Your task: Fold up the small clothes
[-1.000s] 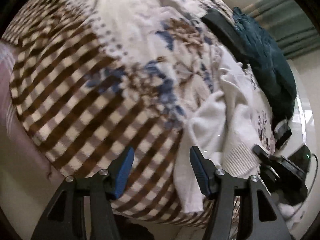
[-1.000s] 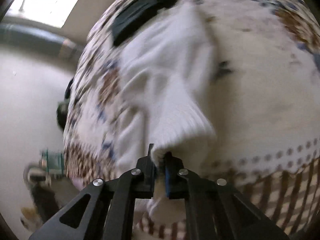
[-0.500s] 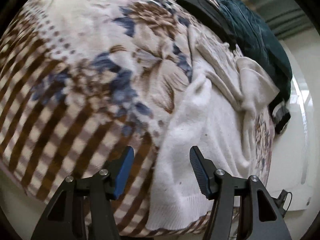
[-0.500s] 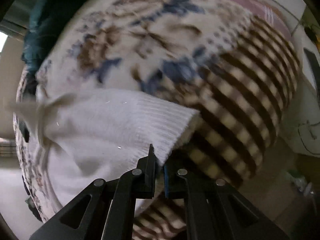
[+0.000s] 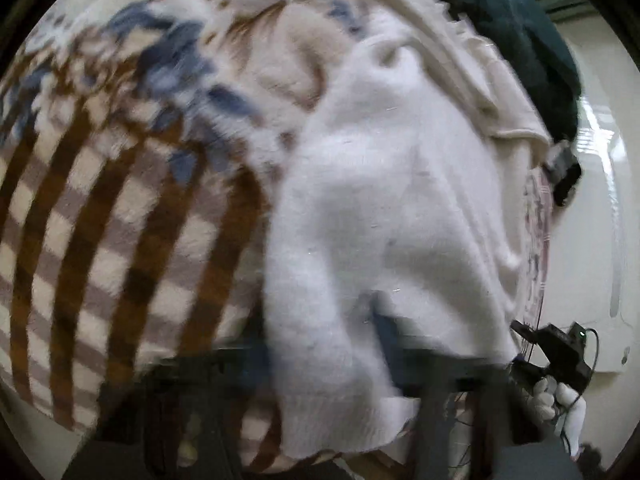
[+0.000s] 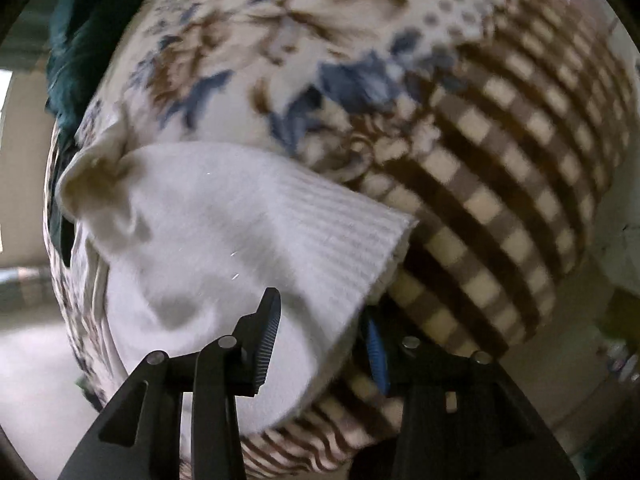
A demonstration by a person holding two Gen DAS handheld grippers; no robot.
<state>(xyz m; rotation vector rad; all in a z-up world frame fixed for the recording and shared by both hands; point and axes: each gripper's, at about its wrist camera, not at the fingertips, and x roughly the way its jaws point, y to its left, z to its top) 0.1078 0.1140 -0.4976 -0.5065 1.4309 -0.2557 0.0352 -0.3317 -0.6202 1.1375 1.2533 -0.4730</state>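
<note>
A white knit garment (image 5: 380,200) lies on a bed covered by a patterned blanket (image 5: 120,220), near the bed's edge. The left wrist view is blurred. My left gripper (image 5: 320,344) is down on the garment's near edge, and its jaws have come shut with the white cloth bunched between them. In the right wrist view the ribbed hem of the same garment (image 6: 224,232) lies over the blanket (image 6: 480,160). My right gripper (image 6: 322,308) is opening. Its fingers stand apart on either side of the hem's corner, with the pads off the cloth.
A cream garment (image 5: 480,92) lies crumpled just beyond the white one, and a dark teal garment (image 5: 532,52) is heaped at the far side of the bed. Off the bed's edge a black device (image 5: 560,348) with a green light and cables hangs over pale floor.
My left gripper came down onto the white garment and went from open to shut on it. My right gripper, shut on the ribbed hem before, swung it across, laid it down and has let go.
</note>
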